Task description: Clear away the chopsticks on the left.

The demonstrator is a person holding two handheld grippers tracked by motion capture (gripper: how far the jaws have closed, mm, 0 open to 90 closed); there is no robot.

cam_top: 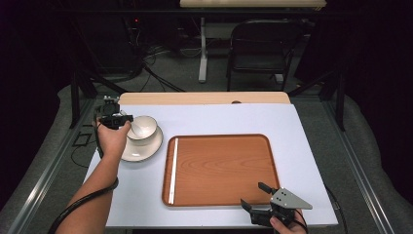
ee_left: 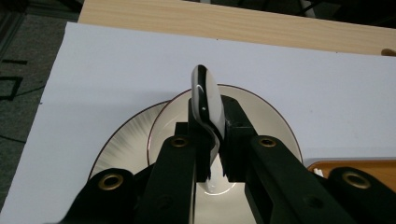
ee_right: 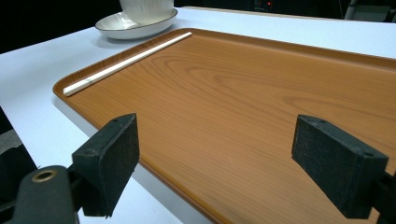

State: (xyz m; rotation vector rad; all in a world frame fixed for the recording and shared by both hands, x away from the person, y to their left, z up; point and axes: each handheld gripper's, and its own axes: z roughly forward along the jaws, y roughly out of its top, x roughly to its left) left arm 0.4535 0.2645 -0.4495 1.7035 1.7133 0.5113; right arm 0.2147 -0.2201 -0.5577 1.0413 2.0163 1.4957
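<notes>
Left tongs (ee_left: 212, 140) are clamped on a white ceramic soup spoon (ee_left: 208, 105), held over the bowl (cam_top: 142, 127) on its saucer (cam_top: 146, 151) as if lifting it clear, while right tongs (ee_right: 224, 163) wait wide apart over the wooden tray (ee_right: 261, 84) holding white chopsticks (ee_right: 126, 63).

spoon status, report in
Left gripper shut on spoon, over bowl on plate. Right gripper open, idle at tray near edge. White stick on tray; nothing blocking.
</notes>
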